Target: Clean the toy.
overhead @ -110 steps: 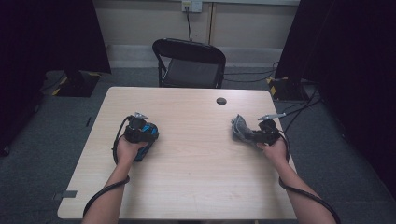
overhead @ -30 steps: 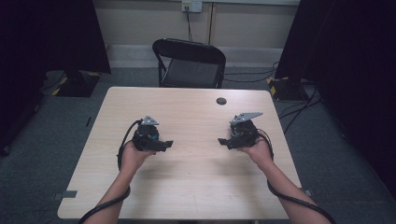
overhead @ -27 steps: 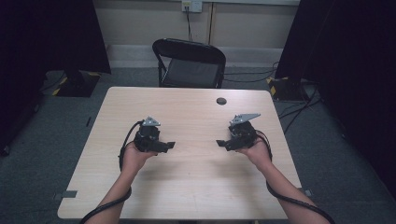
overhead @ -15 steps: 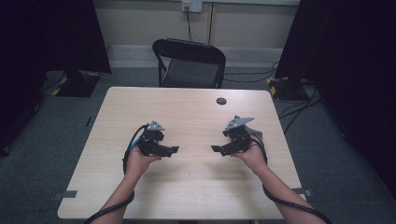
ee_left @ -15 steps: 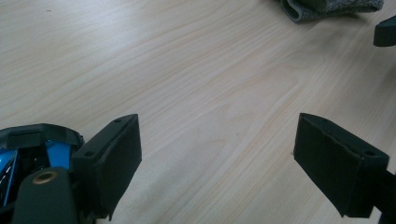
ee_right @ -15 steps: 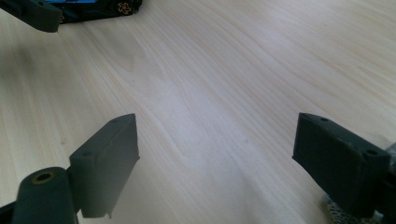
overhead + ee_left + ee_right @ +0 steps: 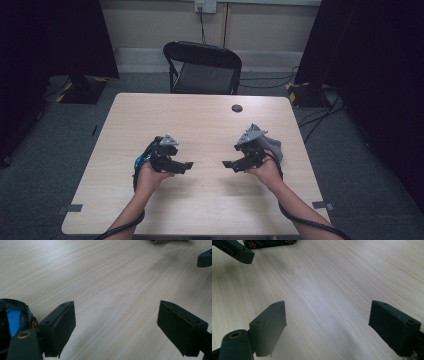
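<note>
My left gripper [image 7: 184, 165] and right gripper [image 7: 231, 164] hover low over the middle of the pale wooden table [image 7: 200, 120], pointing at each other with a short gap between them. Both are open with only bare wood between their jaws, as the left gripper view [image 7: 116, 315] and the right gripper view [image 7: 328, 315] show. A blue and black fabric item with gold marks [image 7: 142, 159] lies by my left hand; it is the dark blue item [image 7: 269, 243] at the top of the right gripper view. A grey cloth item [image 7: 274, 148] lies beside my right hand.
A small black round disc [image 7: 237, 108] sits on the table's far right part. A black folding chair [image 7: 202, 67] stands behind the far edge. Cables run over the floor at the right. The right gripper's jaw tip [image 7: 205, 261] shows in the left gripper view.
Both hands have come in from the table's sides toward the middle and the near edge, turning to face each other. Over the last second the gap between the grippers has narrowed. The jaws stay wide.
</note>
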A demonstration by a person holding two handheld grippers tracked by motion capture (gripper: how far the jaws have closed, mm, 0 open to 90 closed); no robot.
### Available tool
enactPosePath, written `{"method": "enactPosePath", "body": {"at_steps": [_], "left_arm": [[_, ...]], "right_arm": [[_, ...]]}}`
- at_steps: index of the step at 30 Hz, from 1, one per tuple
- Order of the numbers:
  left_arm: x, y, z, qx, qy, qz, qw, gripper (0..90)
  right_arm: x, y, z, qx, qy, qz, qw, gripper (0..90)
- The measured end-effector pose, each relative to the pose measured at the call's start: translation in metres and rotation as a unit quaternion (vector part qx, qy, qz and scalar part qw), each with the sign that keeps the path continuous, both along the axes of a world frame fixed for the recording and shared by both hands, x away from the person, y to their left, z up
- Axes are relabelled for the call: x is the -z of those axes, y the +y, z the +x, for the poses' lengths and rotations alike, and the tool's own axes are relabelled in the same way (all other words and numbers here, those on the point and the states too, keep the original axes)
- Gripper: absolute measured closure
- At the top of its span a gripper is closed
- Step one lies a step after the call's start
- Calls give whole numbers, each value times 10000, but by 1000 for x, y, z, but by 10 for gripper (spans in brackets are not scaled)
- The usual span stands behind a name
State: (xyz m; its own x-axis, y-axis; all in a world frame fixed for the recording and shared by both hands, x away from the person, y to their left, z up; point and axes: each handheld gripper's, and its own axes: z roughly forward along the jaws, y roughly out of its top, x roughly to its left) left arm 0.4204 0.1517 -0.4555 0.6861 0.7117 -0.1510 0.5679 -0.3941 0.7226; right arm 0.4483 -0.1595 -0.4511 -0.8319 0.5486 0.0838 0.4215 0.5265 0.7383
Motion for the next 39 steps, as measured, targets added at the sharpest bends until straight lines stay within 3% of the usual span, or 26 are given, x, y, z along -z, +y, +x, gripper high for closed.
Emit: {"method": "enactPosePath", "body": {"at_steps": [22, 39], "left_arm": [[11, -7, -22, 382, -109, 224, 9990, 152], [17, -11, -35, 620, 8, 94, 9980, 152]], "right_arm": [[12, 3, -20, -207, 26, -23, 9998, 136], [24, 1, -33, -305, 139, -62, 9994, 136]]}}
